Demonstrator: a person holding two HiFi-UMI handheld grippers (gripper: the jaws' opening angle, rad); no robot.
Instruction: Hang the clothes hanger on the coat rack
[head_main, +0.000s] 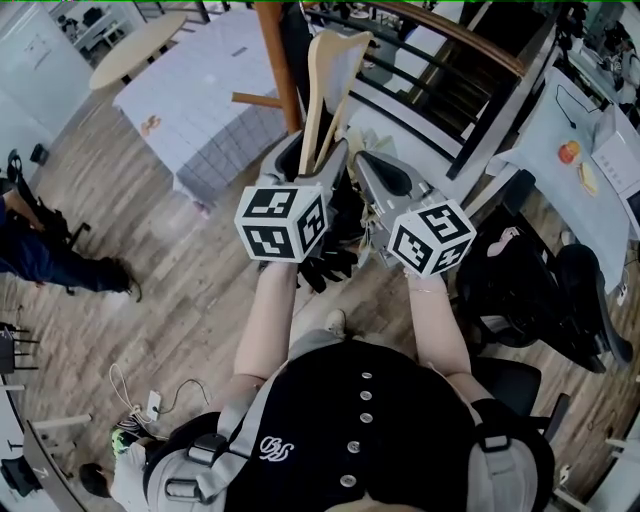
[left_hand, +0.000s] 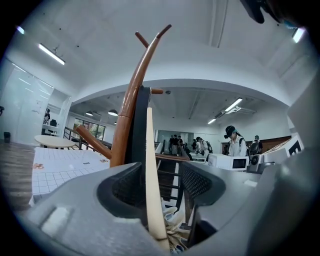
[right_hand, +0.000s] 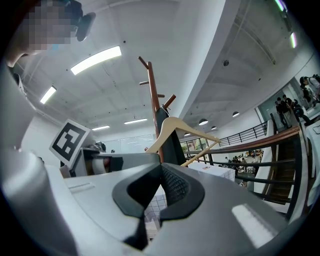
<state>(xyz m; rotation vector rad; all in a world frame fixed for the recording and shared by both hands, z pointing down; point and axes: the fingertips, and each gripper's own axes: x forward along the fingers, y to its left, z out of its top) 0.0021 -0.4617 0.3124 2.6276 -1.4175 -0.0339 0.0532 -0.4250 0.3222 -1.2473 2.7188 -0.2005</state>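
**Bright hall, left side nearest**

Against the coat rack (left_hand: 131, 105) we see the clothes hanger (left_hand: 150, 165) upright, edge-on, top by a peg (left_hand: 156, 91), between the spread jaws of the left gripper (left_hand: 161, 184), seemingly unpressed. Our right gripper (right_hand: 160, 189), pressed together and empty, sits farther from it.

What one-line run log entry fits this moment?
left hand-held gripper: open, wooden clothes hanger between jaws | right hand-held gripper: shut, empty | hanger beside coat rack, hook not visible
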